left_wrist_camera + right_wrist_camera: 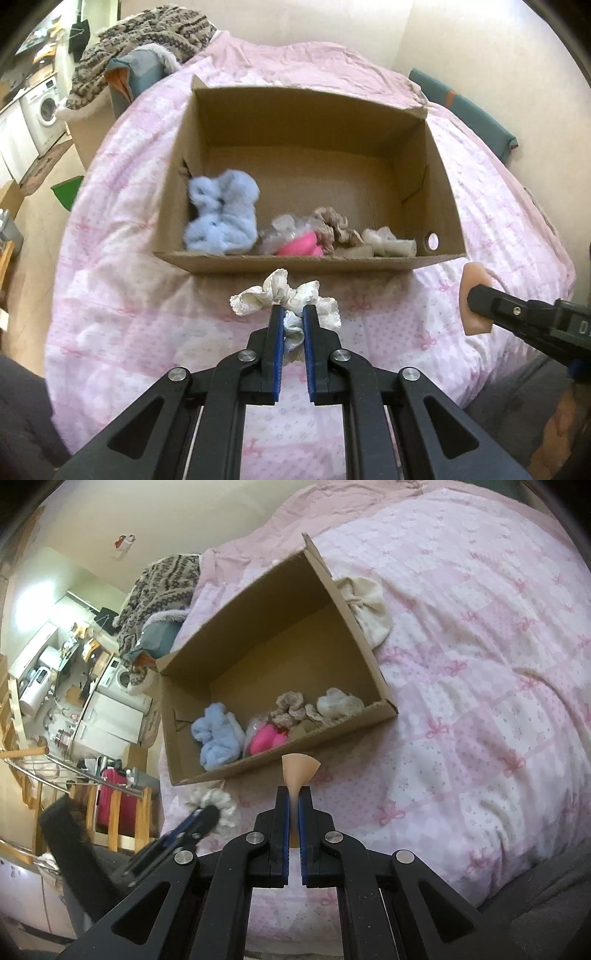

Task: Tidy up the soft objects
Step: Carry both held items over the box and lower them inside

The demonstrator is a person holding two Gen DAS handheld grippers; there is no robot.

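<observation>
I had both grippers loaded just short of the open brown cardboard box (314, 122), which sat on the bed's pink bow-patterned quilt (122, 288). The left gripper (293, 314) had its blue-padded fingers (276, 332) pinching a frilly white fabric scrunchie (280, 299), gripped by one fold so the rest of the ruffle bunched out in front, hanging just before the box's near wall. I judged that a grip at the edge would let it drop cleanly once it was over the opening. The right gripper (294, 794) had its fingers (282, 812) pressed together on a thin peach-coloured wedge-shaped makeup sponge (300, 770), held by its narrow end with the broad end fanning forward, near the box's near right corner.

The box already held a fluffy pale-blue soft toy (221, 218) against its left wall, then a bright pink rounded item in clear wrapping (297, 247), a beige crocheted scrunchie (332, 225) and a cream fabric scrunchie (388, 240), all crowded along the near wall. The far half of the floor was bare, so I reckoned both pieces needed carrying over that near wall and past the row. A cream drawstring pouch (365, 602) lay on the quilt, just outside the box's right wall. A patterned knitted blanket (147, 40) was heaped beyond the bed.
</observation>
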